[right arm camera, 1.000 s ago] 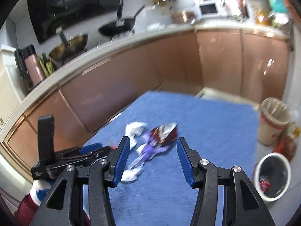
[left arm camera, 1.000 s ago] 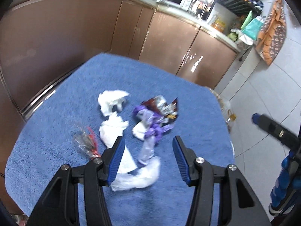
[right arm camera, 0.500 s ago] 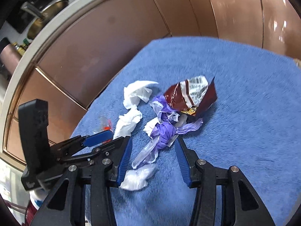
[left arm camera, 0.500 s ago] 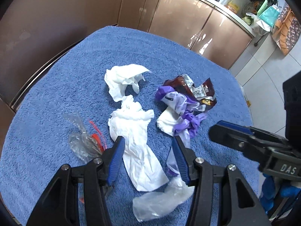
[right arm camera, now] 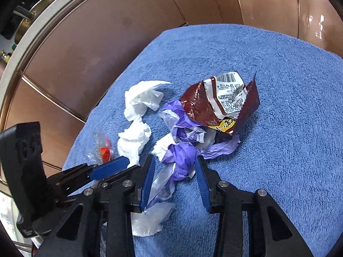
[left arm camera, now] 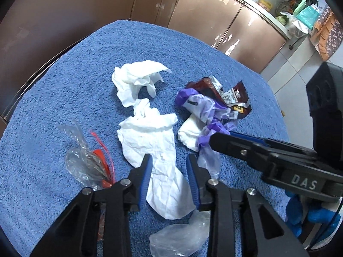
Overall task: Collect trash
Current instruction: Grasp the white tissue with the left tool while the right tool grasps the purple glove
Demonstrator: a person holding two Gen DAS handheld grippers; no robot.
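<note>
Left gripper [left arm camera: 169, 169] fingers are closing, narrowing around the long white tissue [left arm camera: 158, 150] between them, not yet pinching! Right gripper [right arm camera: 174, 171] fingers close too, the purple plastic wad [right arm camera: 182, 158] between them. Beyond lies the brown snack wrapper [right arm camera: 220, 100], all on the blue towel surface [right arm camera: 289, 128].

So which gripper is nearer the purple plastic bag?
Right gripper: its closing jaws straddle the purple plastic bag. Left gripper sits beside it, closing around the white tissue.
</note>
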